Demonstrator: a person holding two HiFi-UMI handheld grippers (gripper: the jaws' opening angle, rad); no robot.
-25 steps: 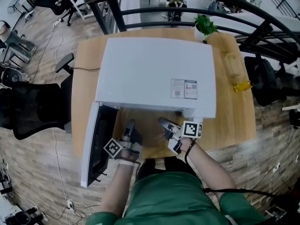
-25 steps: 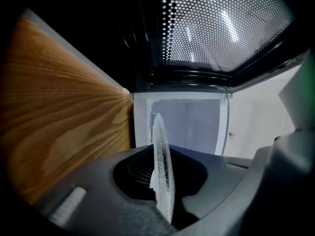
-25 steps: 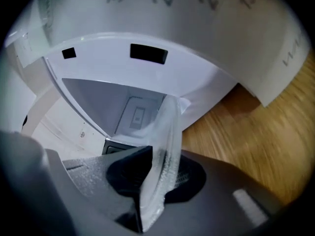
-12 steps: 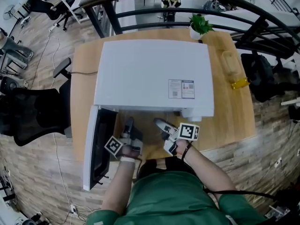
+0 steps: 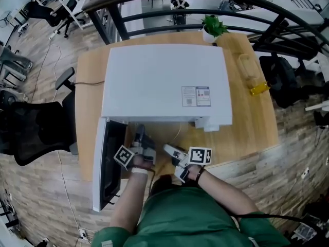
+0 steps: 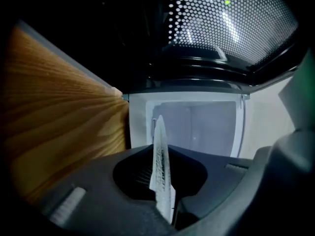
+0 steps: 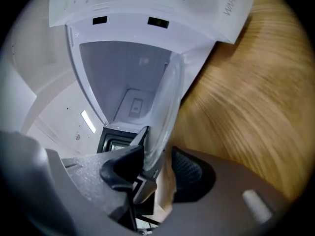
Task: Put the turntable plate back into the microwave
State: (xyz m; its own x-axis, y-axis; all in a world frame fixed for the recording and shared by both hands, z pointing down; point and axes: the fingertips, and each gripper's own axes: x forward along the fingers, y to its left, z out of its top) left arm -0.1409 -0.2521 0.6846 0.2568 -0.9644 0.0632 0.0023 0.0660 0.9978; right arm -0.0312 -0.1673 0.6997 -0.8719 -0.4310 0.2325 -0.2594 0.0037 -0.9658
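A: So, where are we on the plate?
B: Carry step, not seated yet. The turntable plate [image 6: 161, 171] is held in front of the microwave [image 5: 164, 81], edge-on to both gripper cameras and short of the open cavity [image 6: 197, 127]. It reads about flat to the table [image 5: 252, 122]. The door [image 5: 105, 169] is swung wide to the left, so the mouth is free
A: Grips?
B: The left gripper [image 5: 140, 134] is narrow, clamped on the rim. The right gripper [image 5: 169, 149] is wide and its jaws are closing with the rim between them. One pad looks to be against the glass and the other shows a gap, so I wouldn't count that as a hold
A: Next?
B: I'd let the right side bite first, then feed the plate straight in through the mouth, flat and clear of the frame. After that it needs lowering onto the hub in the cavity floor. I can't make out the hub or ring from here, so I'd go slow on the seating. Glass on one clamp is my worry: it could pivot if I push now
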